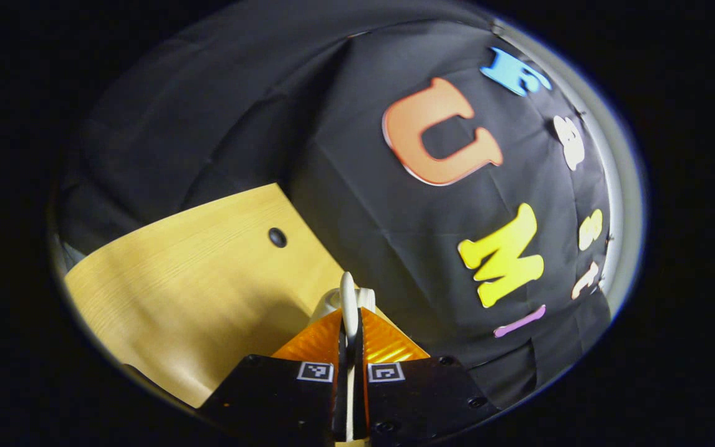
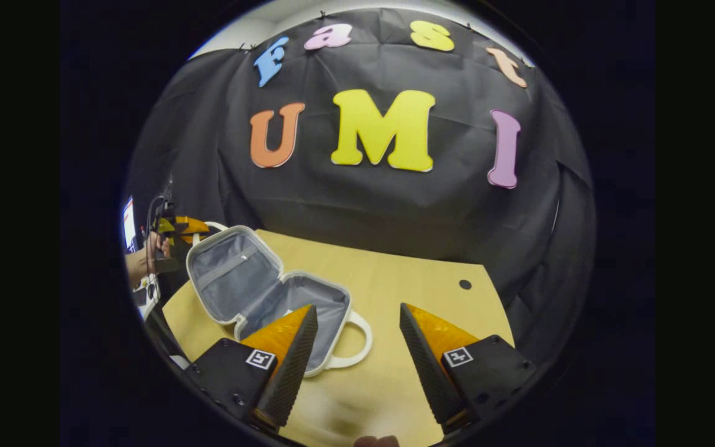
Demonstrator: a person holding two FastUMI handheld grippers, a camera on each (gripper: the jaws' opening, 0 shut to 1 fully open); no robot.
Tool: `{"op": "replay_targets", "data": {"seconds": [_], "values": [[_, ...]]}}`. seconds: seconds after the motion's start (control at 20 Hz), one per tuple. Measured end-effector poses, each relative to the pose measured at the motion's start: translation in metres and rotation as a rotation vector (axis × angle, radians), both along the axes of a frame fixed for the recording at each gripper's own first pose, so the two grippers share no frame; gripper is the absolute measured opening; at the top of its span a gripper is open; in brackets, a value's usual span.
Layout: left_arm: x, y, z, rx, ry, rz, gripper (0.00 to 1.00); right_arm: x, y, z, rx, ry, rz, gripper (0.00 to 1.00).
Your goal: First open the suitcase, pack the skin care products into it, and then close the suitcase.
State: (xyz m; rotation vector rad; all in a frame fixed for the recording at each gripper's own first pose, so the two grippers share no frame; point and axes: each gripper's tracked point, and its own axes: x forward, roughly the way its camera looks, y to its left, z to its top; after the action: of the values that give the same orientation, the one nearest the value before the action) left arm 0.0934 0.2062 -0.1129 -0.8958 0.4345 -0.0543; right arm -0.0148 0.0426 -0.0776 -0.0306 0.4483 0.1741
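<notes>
The small hard-shell suitcase (image 2: 270,292) lies open on the pale wood-grain table (image 2: 407,279), its grey fabric lining showing. The left tool (image 1: 349,310) pinches the lid's smooth white loop handle (image 1: 347,298) between ribbed orange fingers; the right tool (image 2: 357,323) hangs spread wide above the table.

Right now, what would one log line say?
suitcase: open on table | left tongs: shut on lid handle | right tongs: open, empty

The suitcase (image 2: 252,292) at lower left is pale grey inside with a white rim and handle (image 2: 357,344). The table (image 2: 407,279) is light yellow wood grain. The gripper (image 2: 357,347) fingers (image 2: 283,332) are ribbed orange on black.
</notes>
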Motion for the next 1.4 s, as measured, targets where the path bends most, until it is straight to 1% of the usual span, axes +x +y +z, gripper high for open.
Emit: {"op": "replay_targets", "data": {"seconds": [0.15,0.3,0.35,0.45,0.5,0.55,0.6,0.7,0.85,0.95,1.05,1.2,1.3,1.4], "values": [[0.006,-0.062,0.04,0.201,-0.044,-0.048,0.06,-0.006,-0.016,0.009,0.012,-0.041,-0.025,0.8],[-0.004,-0.125,0.064,0.314,-0.086,-0.118,0.06,-0.014,-0.039,0.014,0.023,-0.062,-0.063,0.8],[-0.007,-0.148,0.069,0.366,-0.097,-0.152,0.06,-0.019,-0.047,0.015,0.023,-0.064,-0.076,0.8],[-0.011,-0.193,0.071,0.511,-0.12,-0.206,0.06,-0.027,-0.066,0.015,0.015,-0.066,-0.103,0.8],[-0.013,-0.214,0.067,0.573,-0.131,-0.239,0.06,-0.03,-0.076,0.015,0.012,-0.066,-0.118,0.78],[-0.017,-0.235,0.063,0.614,-0.146,-0.269,0.06,-0.032,-0.085,0.015,0.014,-0.067,-0.129,0.78],[-0.022,-0.256,0.061,0.641,-0.159,-0.293,0.06,-0.036,-0.095,0.016,0.019,-0.066,-0.143,0.8],[-0.022,-0.294,0.046,0.68,-0.174,-0.333,0.06,-0.041,-0.114,0.02,0.011,-0.073,-0.17,0.8],[-0.017,-0.335,0.015,0.729,-0.183,-0.383,0.06,-0.049,-0.146,0.024,-0.014,-0.09,-0.221,0.8],[-0.02,-0.356,-0.01,0.752,-0.179,-0.419,0.06,-0.054,-0.163,0.018,-0.022,-0.071,-0.249,0.8],[-0.023,-0.382,-0.035,0.801,-0.176,-0.473,0.06,-0.059,-0.173,0.011,-0.029,-0.044,-0.26,0.8],[-0.025,-0.408,-0.074,0.844,-0.14,-0.536,0.06,-0.059,-0.187,0.005,-0.037,-0.024,-0.278,0.8],[-0.027,-0.419,-0.103,0.859,-0.085,-0.576,0.06,-0.059,-0.193,0.003,-0.045,-0.019,-0.288,0.8],[-0.032,-0.426,-0.123,0.87,-0.046,-0.597,0.06,-0.061,-0.199,0.001,-0.055,-0.013,-0.291,0.8]]}}
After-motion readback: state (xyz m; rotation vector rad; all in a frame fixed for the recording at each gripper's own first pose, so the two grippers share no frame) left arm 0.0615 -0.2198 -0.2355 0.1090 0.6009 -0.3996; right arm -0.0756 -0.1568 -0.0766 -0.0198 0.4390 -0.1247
